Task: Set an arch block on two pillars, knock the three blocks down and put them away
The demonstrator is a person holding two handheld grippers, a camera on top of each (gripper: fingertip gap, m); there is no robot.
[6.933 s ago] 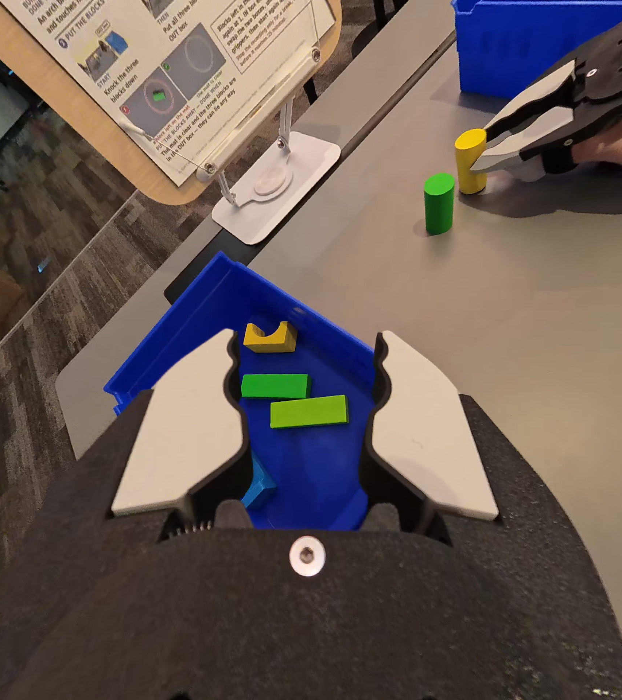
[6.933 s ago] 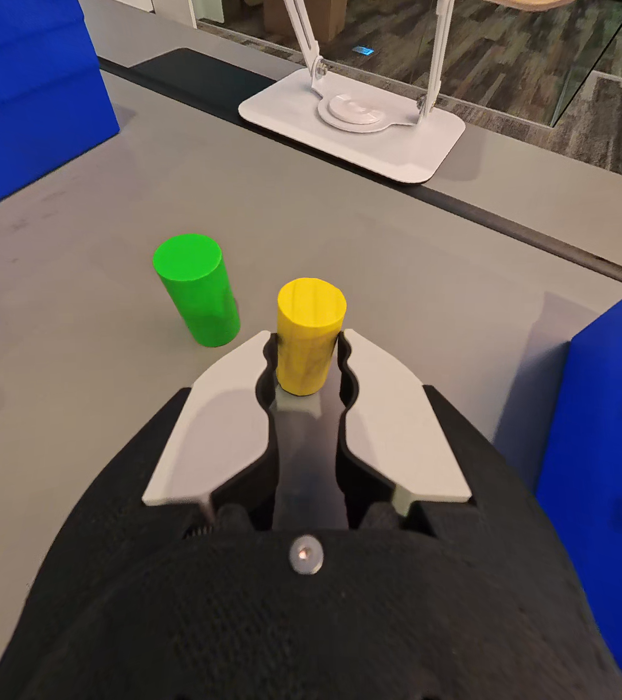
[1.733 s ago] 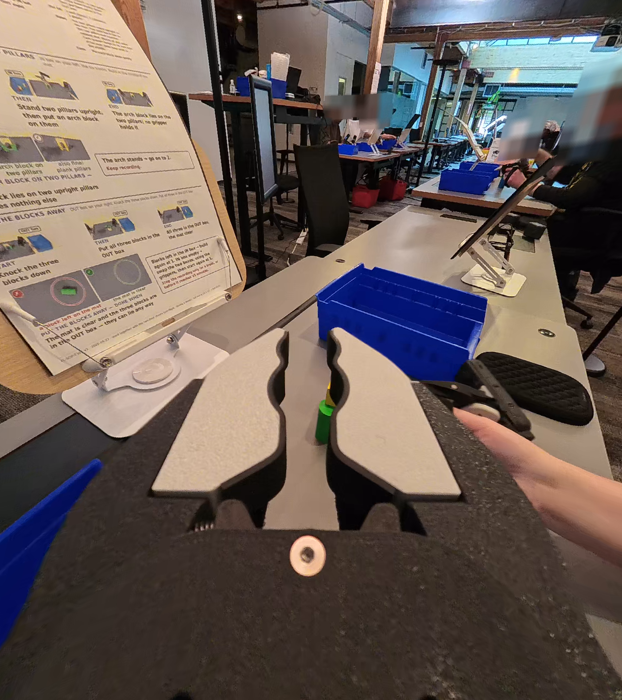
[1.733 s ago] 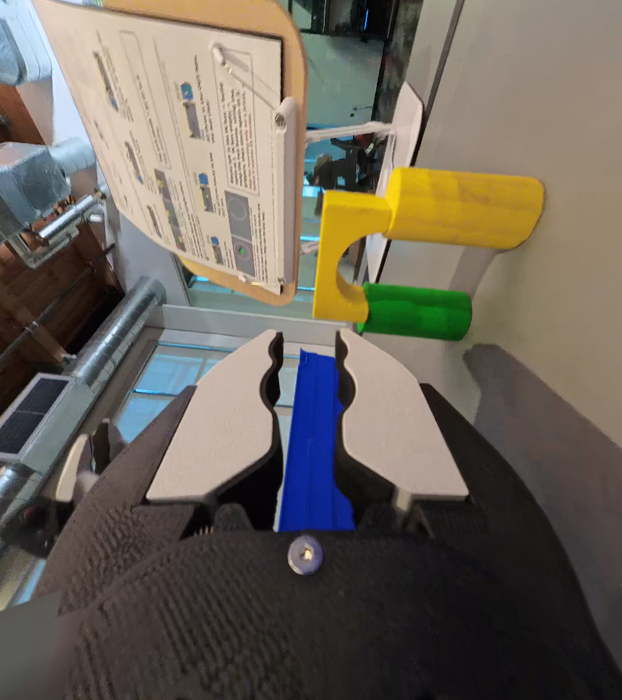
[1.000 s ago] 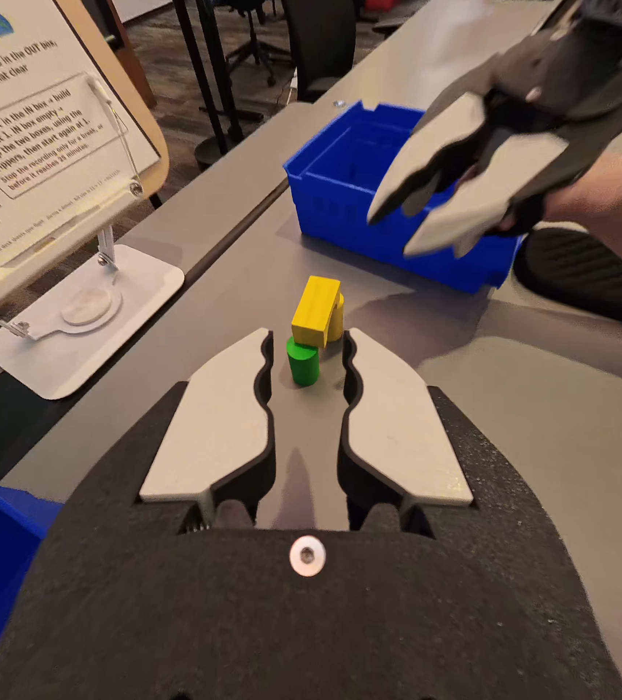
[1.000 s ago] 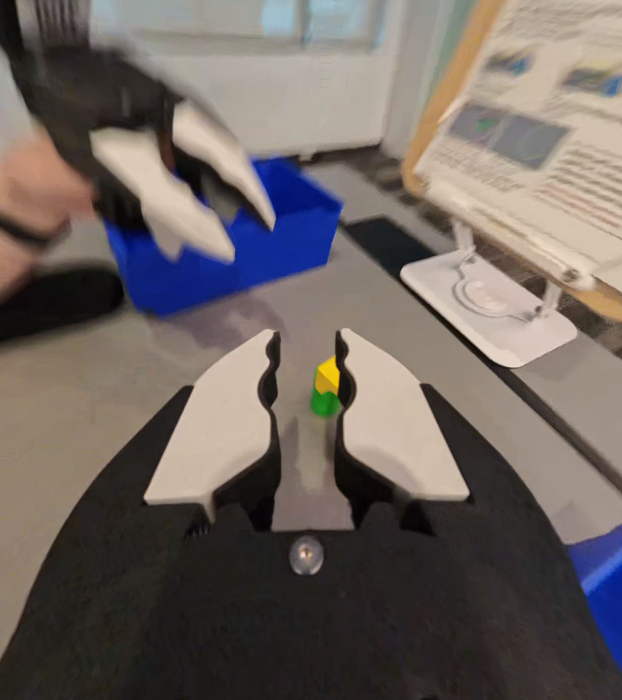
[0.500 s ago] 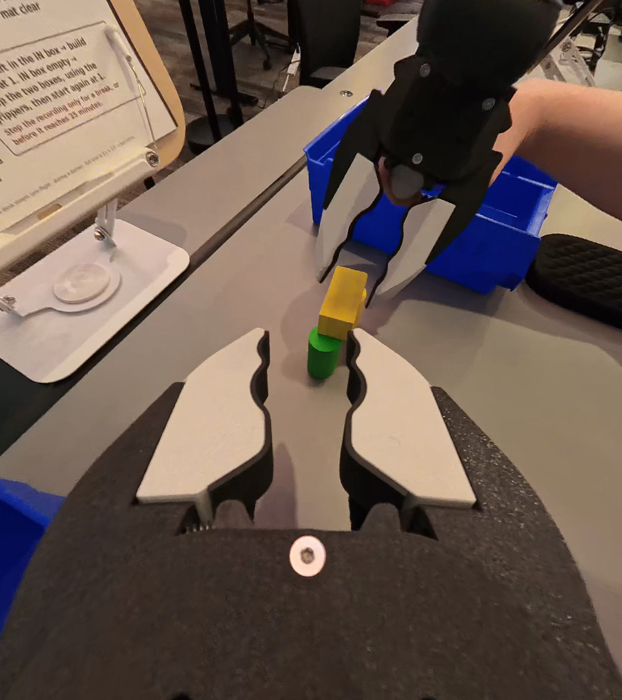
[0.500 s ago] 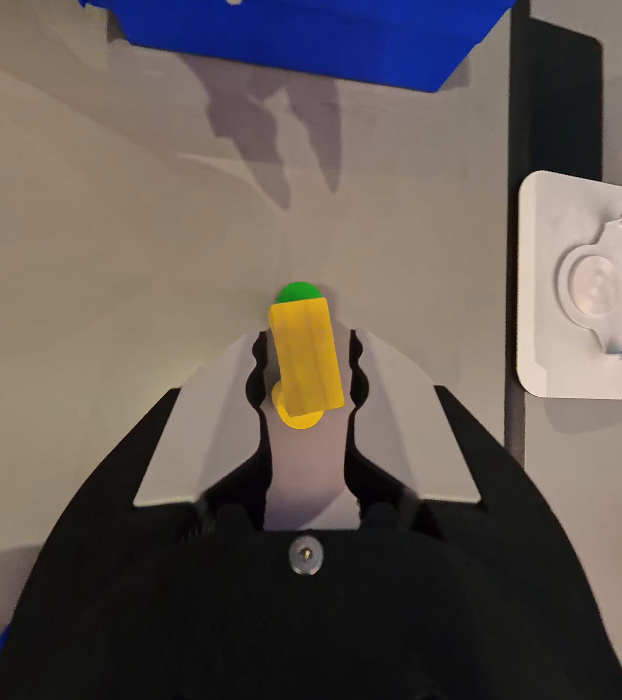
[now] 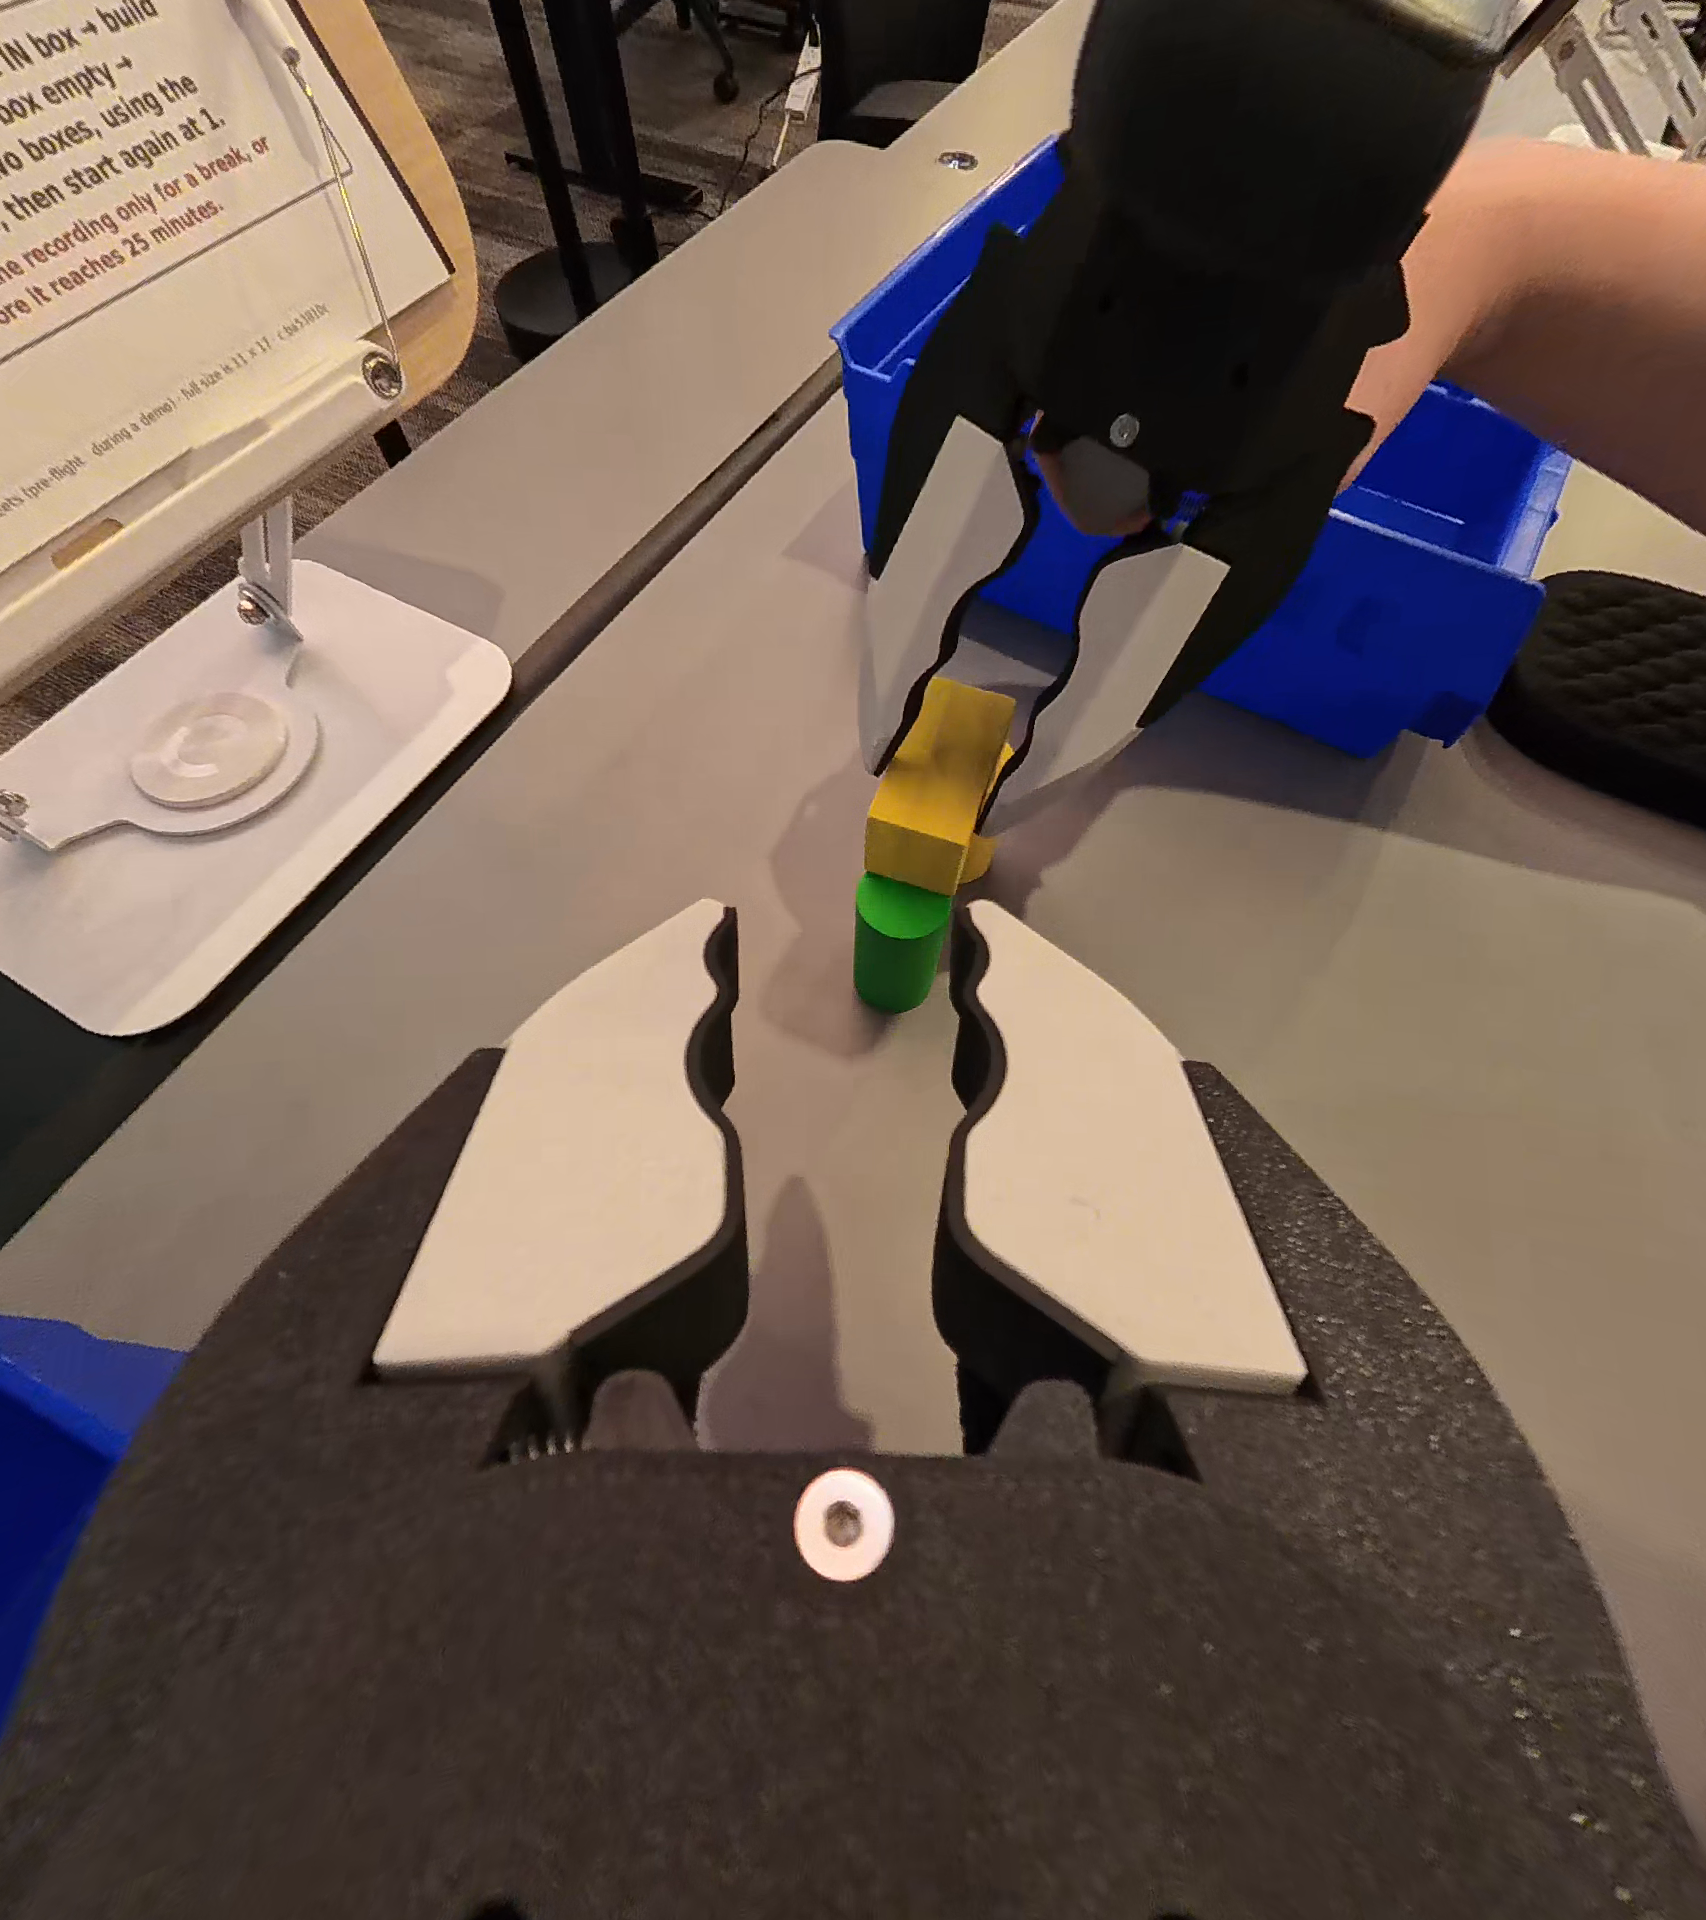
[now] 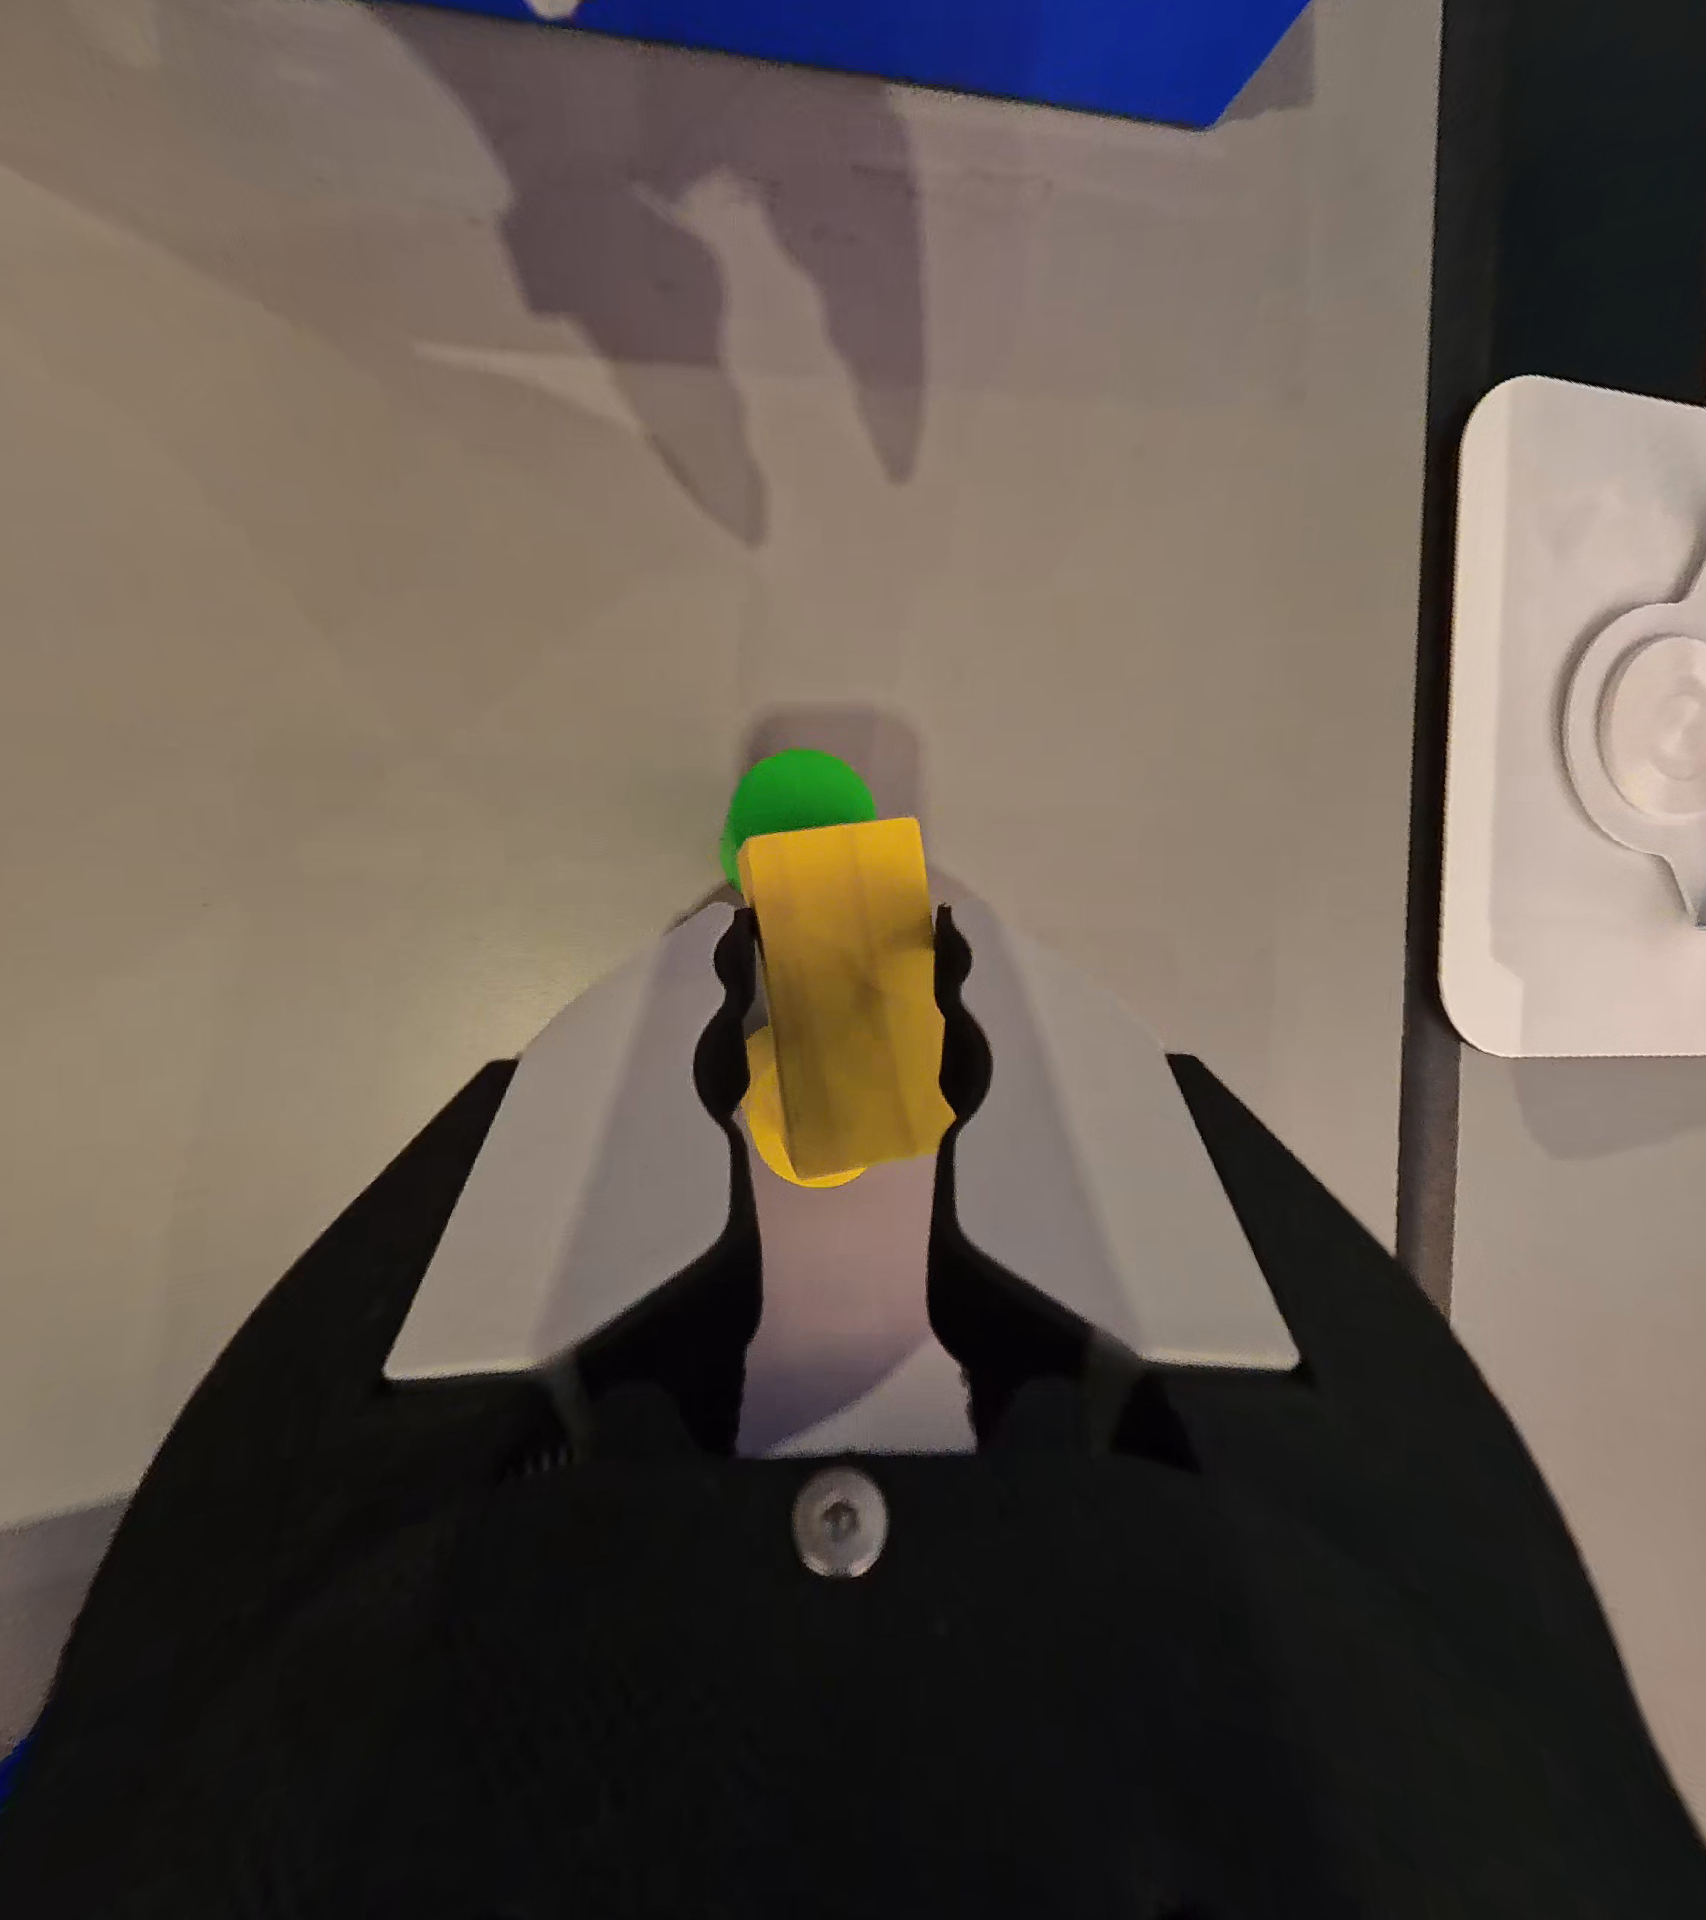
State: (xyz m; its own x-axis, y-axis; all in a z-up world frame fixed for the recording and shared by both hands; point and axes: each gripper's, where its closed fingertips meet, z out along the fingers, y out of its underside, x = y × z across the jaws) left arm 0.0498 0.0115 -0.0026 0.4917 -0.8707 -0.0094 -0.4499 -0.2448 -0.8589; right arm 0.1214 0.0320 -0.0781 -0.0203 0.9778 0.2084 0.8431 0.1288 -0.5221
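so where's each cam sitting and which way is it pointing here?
Left wrist view: on the left claw, low over the gray table, looking forward at the yellow arch on the green pillar; the right claw and a forearm show beyond.
Right wrist view: on the right claw, looking straight down; its fingers flank the arch.
Shared: arch, green pillar, yellow pillar, white stand base, table.
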